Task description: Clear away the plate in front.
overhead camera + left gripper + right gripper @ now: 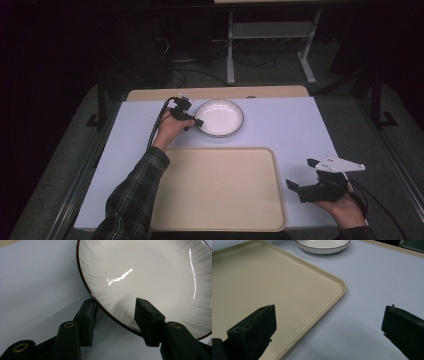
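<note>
White shallow ceramic bowl with a thin dark rim (219, 117) is seen on the pale blue table cover (280, 125), at the far middle of it, just beyond the far edge of the beige rectangular plastic tray (220, 187). Bowl and tray are apart; both look empty.

High view: left gripper (196, 121) is placed at the bowl's left rim, held by the hand in the plaid sleeve (135, 195). Contact can't be judged from there, too small.

Left gripper view: detail is resolved. The bowl (150, 277) rim is straddled by the left gripper (116, 308), 1 black jaw outside under the rim on the cover, the other inside over the bowl's inner wall. Jaws are about half open. The outer pad is seen at or against the rim's outside; the inner pad appears to stand slightly off the wall, so a firm clamp can't be confirmed. Radial grey streaks and light glare on the glaze are visible here, not from above.

Right gripper (302, 175) is held low near the tray's right edge, over the cover, with the grey 3-cornered plate on top. Right gripper view: right gripper (329, 320) jaws are spread wide, nothing between them; the tray's (262, 290) rounded near corner lies ahead between the 2 jaws, the bowl (323, 246) far off at the top edge.
</note>
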`<state>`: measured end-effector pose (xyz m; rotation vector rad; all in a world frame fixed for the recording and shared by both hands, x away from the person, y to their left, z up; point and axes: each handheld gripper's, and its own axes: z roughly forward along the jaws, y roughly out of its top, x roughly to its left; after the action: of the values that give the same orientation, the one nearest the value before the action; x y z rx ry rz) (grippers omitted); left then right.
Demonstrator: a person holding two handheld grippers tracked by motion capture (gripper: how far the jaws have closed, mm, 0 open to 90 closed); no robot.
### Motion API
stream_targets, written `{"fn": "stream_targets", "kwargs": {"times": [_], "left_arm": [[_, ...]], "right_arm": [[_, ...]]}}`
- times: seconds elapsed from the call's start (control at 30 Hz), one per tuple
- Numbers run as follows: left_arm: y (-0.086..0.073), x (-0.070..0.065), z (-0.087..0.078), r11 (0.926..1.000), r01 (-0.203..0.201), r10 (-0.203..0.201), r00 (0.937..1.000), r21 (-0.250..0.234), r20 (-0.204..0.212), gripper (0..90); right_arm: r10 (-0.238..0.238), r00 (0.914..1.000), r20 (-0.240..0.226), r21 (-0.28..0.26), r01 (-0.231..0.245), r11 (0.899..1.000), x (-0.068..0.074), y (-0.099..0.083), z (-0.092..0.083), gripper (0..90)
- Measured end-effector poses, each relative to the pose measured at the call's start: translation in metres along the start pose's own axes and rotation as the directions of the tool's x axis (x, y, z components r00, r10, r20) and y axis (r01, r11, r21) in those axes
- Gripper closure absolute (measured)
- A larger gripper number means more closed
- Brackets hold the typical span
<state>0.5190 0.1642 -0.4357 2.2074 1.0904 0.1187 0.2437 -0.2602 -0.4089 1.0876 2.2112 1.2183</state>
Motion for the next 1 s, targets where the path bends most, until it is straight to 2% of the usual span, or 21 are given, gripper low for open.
{"fn": "stream_targets", "kwargs": {"times": [0.13,0.17,0.2,0.33,0.47,0.6,0.77,0.9,0.93,1.0], "left_arm": [[0.000,0.000,0.003,0.9994,0.034,-0.034,0.9993,0.004,0.015,52.4],[0.000,0.001,0.004,0.9983,0.058,-0.058,0.9981,0.005,0.021,52.7],[0.000,0.001,0.005,0.9979,0.065,-0.065,0.9976,0.007,0.025,53.5],[-0.002,0.006,0.005,0.9945,0.104,-0.104,0.9929,-0.006,0.058,56.9],[-0.003,0.010,0.005,0.9896,0.143,-0.142,0.9870,-0.011,0.074,60.8],[-0.003,0.011,0.005,0.9838,0.179,-0.177,0.9811,-0.012,0.077,63.7],[0.000,0.009,0.005,0.9786,0.204,-0.202,0.9775,-0.025,0.060,69.9],[0.004,0.006,0.006,0.9763,0.216,-0.216,0.9755,-0.009,0.043,72.1],[0.004,0.006,0.006,0.9741,0.226,-0.225,0.9733,-0.005,0.044,72.2],[0.005,0.005,0.006,0.9767,0.215,-0.215,0.9759,0.000,0.038,72.0]], "right_arm": [[-0.003,1.0000,0.002,0.008,0.003,1.000,0.000,0.000,0.000,0.0],[-0.003,1.0000,0.003,0.008,0.003,1.000,0.000,0.000,0.001,0.0],[-0.003,1.0000,0.002,0.009,0.003,1.000,0.000,-0.001,0.001,0.0],[-0.001,1.0000,0.001,0.009,0.001,1.000,0.000,-0.001,0.001,0.0],[-0.004,1.0000,0.001,0.012,0.004,1.000,0.000,-0.001,0.001,0.0],[-0.003,1.0000,0.001,0.013,0.003,1.000,0.000,-0.001,0.001,0.0],[-0.004,1.0000,0.001,0.014,0.004,1.000,0.000,-0.001,0.002,0.0],[-0.005,1.0000,0.000,0.013,0.005,1.000,0.000,0.000,0.002,0.0],[-0.004,1.0000,0.000,0.014,0.004,1.000,0.000,-0.001,0.002,0.0],[-0.003,1.0000,0.000,0.016,0.003,1.000,0.000,-0.001,0.002,0.0]]}}
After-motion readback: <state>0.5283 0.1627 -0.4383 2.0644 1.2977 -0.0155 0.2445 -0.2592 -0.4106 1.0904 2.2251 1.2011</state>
